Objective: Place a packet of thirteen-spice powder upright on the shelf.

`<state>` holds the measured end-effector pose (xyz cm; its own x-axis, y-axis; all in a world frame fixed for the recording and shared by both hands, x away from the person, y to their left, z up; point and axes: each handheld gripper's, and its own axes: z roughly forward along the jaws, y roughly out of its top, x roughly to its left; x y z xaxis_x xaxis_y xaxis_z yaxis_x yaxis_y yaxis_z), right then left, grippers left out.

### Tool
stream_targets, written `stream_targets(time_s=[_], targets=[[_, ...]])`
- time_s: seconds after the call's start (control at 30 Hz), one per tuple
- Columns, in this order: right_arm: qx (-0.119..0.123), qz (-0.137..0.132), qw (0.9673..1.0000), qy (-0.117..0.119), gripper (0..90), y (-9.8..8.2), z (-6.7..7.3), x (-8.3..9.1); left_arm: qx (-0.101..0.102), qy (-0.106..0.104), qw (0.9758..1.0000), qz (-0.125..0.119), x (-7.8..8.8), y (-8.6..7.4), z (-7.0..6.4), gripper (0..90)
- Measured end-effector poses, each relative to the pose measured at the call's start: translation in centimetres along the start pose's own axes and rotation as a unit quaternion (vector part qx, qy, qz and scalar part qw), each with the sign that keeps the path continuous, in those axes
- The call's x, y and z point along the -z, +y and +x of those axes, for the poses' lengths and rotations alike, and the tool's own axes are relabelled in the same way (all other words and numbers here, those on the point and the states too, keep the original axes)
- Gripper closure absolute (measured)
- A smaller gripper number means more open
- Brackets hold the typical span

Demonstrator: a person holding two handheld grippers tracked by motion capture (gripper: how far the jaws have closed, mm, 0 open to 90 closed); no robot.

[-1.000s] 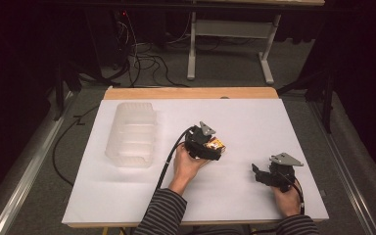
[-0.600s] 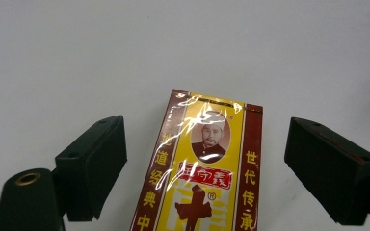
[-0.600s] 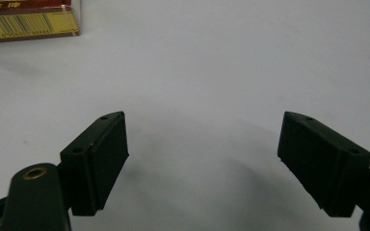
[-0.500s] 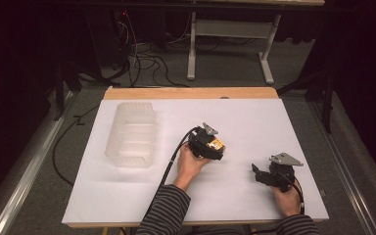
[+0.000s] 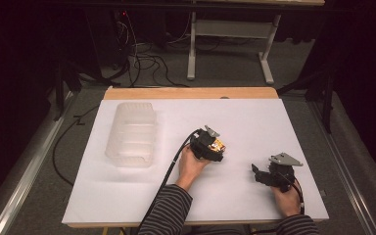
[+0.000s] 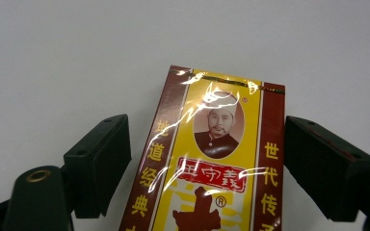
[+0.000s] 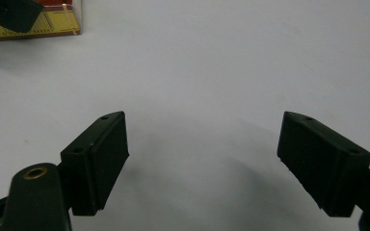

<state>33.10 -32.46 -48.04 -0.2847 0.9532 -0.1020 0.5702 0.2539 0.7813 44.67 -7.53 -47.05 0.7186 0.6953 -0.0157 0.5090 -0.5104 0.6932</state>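
The left gripper (image 6: 207,159) had its jaws spread, with a yellow-and-maroon packet (image 6: 212,159) wrapped in shiny film lying between them; a gap showed on each side, so neither jaw touched it. In the high view the same packet (image 5: 218,145) lay at the tip of the left gripper (image 5: 210,147), near the middle of the white table (image 5: 254,117).

The right gripper (image 7: 202,159) also stood wide apart, with bare table (image 7: 221,72) between and ahead of its jaws. The packet's corner (image 7: 29,26) sat well off to its far left.

Farther out, beyond the left gripper and to its left, a clear plastic tray (image 5: 131,133) rested apart. Open white surface lay all around both grippers up to the table's wooden far edge (image 5: 191,93).
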Motion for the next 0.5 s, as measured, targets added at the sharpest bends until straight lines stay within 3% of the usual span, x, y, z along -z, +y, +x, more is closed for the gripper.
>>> stream_targets(time_s=[0.33,0.5], targets=[[0.000,-0.002,1.0000,-0.001,18.4,-0.01,0.00,0.00,-0.012,0.003,0.9999,0.006,-0.10,-0.12,-0.01,29.3],[0.002,-0.002,1.0000,-0.001,18.4,-0.01,0.00,0.03,-0.009,0.002,1.0000,0.005,0.25,-0.09,0.21,32.5]])
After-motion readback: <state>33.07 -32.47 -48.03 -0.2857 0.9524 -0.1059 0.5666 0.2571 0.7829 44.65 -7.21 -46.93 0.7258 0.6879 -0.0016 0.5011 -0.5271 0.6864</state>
